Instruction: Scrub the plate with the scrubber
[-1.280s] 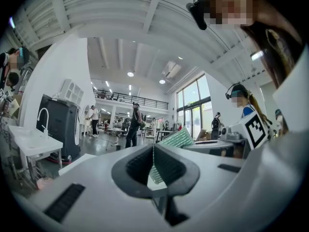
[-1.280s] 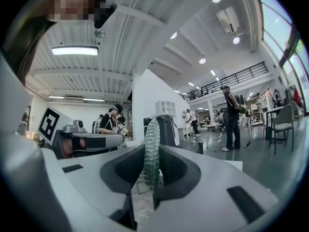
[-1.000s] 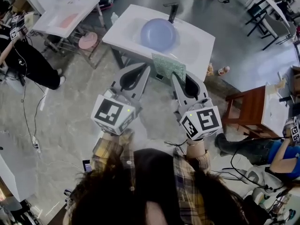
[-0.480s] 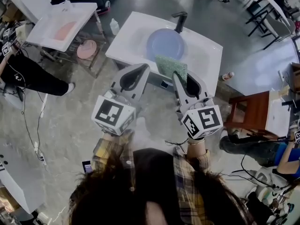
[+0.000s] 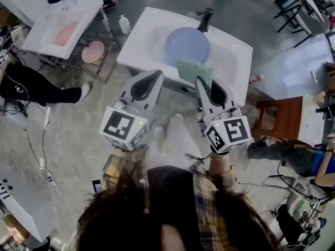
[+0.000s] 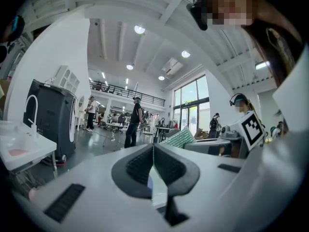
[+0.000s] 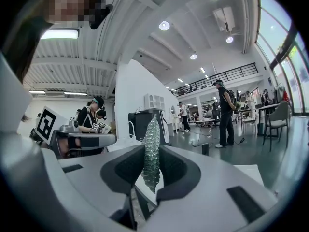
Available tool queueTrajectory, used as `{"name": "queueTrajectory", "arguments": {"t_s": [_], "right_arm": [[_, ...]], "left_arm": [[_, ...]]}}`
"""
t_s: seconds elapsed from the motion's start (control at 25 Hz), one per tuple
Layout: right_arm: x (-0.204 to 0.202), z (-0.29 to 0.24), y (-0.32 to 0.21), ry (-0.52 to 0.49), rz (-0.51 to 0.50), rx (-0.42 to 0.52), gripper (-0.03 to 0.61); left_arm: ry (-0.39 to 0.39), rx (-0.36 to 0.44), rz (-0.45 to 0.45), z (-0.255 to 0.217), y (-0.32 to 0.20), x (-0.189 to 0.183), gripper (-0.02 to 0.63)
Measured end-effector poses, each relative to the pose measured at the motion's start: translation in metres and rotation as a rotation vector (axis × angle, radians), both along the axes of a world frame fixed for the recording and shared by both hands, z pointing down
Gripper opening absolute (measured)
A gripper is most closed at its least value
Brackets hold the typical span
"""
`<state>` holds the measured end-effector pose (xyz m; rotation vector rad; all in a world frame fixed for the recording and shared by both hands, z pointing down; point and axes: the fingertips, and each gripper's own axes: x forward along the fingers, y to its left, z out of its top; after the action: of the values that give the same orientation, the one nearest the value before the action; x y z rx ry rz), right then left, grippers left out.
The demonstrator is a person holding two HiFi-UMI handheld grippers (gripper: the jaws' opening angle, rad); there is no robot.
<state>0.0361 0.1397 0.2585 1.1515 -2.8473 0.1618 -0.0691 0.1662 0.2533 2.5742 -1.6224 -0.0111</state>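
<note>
Pale blue, the plate point(image 5: 186, 43) lies flat in the basin of a white sink point(image 5: 140, 40), just under a black faucet point(image 5: 204, 19). A green, knobbly scrubber point(image 5: 193, 71) stands on edge over the sink's near rim. In the head view its far corner overlaps the plate's near edge, and whether the two touch cannot be told.

The right gripper point(image 5: 201, 81) has its jaws clamped on the scrubber point(image 7: 151, 146), whose textured sheet is pinched upright between the dark ribbed pads and sticks up past them. The left gripper point(image 5: 158, 73) is beside it, at the sink's front edge. Its jaws point(image 6: 153, 151) are pressed together with nothing between them.

The only print to be made out is the black-and-white square marker on each gripper's cube, left point(image 5: 123, 126) and right point(image 5: 229, 134). A clear bottle point(image 5: 124, 23) stands on the floor left of the sink, and a pink bowl point(image 5: 93, 51) sits near a second white basin point(image 5: 91, 7). A red-brown wooden stool point(image 5: 276, 120) stands to the right.
</note>
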Motion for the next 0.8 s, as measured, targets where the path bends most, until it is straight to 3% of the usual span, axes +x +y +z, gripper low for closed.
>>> {"name": "queueTrajectory", "arguments": {"t_s": [0.28, 0.8], "right_arm": [[-0.004, 0.009, -0.035, -0.002, 0.0, 0.0, 0.094], [-0.006, -0.014, -0.161, 0.004, -0.05, -0.003, 0.094]], "left_arm": [[-0.016, 0.008, 0.013, 0.007, -0.034, -0.002, 0.018], [-0.023, 0.046, 0.015, -0.027, -0.165, 0.014, 0.018]]}}
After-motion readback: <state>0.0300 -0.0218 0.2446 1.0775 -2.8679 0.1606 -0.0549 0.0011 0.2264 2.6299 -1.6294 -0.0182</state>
